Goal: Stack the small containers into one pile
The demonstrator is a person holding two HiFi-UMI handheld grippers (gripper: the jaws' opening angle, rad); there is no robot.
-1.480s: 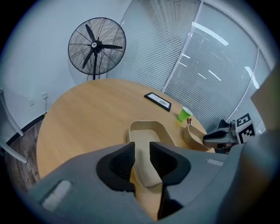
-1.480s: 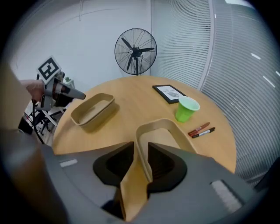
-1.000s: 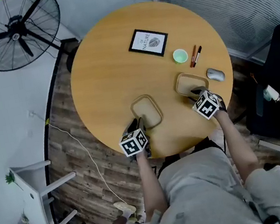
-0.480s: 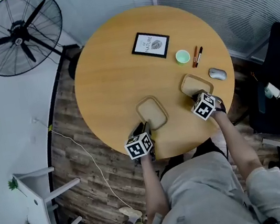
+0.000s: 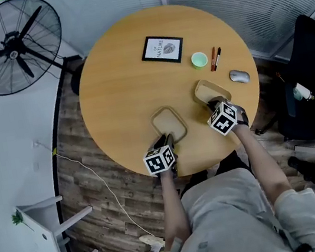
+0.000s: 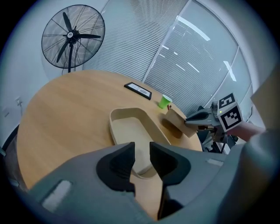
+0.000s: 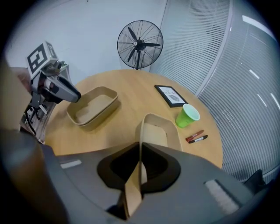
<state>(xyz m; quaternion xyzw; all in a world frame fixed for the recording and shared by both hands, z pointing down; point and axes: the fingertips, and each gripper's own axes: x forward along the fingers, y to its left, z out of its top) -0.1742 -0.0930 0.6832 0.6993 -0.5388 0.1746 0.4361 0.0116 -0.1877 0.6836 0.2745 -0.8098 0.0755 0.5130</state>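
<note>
The left claw (image 6: pixel 141 156) hovers low over the counter (image 5: pixel 120 81) with its jaws a little apart and gripping nothing; the near end of one beige container (image 6: pixel 127 130) lies just ahead of its tips, flat on the wood and empty; whether the rim reaches in between the jaws cannot be told. The right claw (image 7: pixel 140 162) is clamped on the thin near wall of the second container (image 7: pixel 160 132), which runs upright between its jaws; seen from the left claw, this container is tipped, its near end raised by the claw. The two containers are apart, the flat one off to the right claw's left. Beyond the right claw's container, slightly to its right, stands a green cup (image 7: pixel 187 115); two pens (image 7: pixel 197 137) lie just beside the cup, further right; a framed picture (image 7: pixel 171 96) lies flat further out; a mouse (image 5: pixel 239 76) sits near the counter's edge, ahead of the right claw. A standing fan (image 7: pixel 139 44) is on the floor beyond the counter.
</note>
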